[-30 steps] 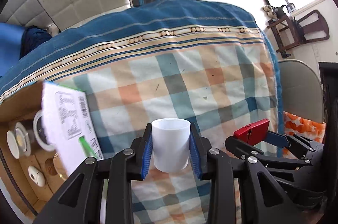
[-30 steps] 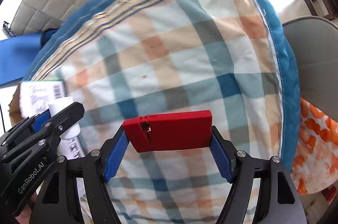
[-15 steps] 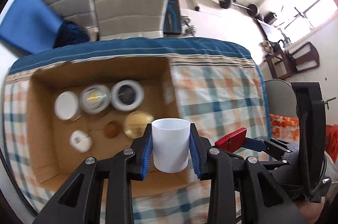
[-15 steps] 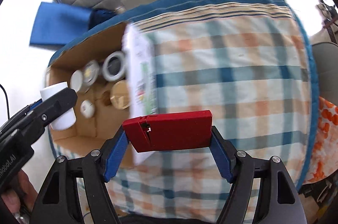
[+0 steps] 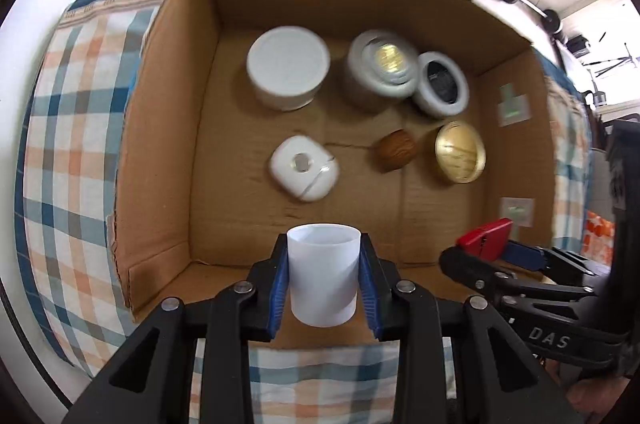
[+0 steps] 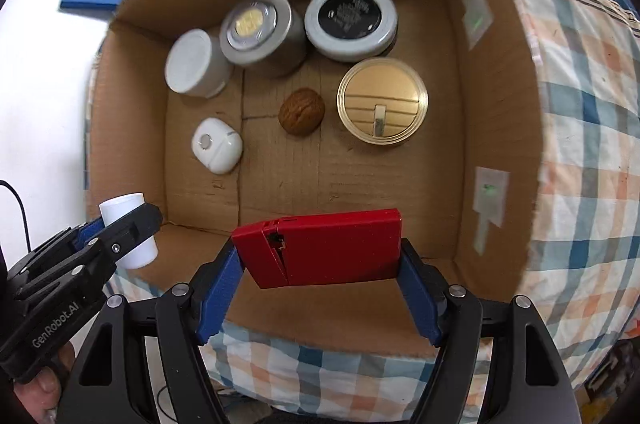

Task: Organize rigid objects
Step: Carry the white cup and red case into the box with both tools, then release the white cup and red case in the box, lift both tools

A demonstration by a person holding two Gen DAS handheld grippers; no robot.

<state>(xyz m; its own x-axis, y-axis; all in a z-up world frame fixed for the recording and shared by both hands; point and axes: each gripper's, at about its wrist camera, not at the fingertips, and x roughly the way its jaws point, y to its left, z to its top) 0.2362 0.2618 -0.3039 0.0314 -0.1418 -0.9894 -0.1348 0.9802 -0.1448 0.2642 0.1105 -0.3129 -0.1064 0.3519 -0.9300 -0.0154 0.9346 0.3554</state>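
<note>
My left gripper (image 5: 323, 284) is shut on a white plastic cup (image 5: 323, 278), held upright above the near wall of an open cardboard box (image 5: 160, 128). My right gripper (image 6: 320, 264) is shut on a flat red box (image 6: 324, 248), held over the near edge of the same cardboard box (image 6: 500, 96). The red box also shows at the right of the left wrist view (image 5: 486, 238). The cup also shows at the left of the right wrist view (image 6: 128, 232).
Inside the box sit a white jar (image 5: 288, 66), a grey tin (image 5: 380, 70), a black-lidded tin (image 5: 440, 84), a gold round case (image 5: 460, 152), a walnut (image 5: 396, 156) and a white earbud case (image 5: 304, 174). The box rests on a checked cloth (image 5: 68, 144).
Both grippers have swung left and over the box with their loads. The view went from the bare checked cloth to looking straight down into the box.
</note>
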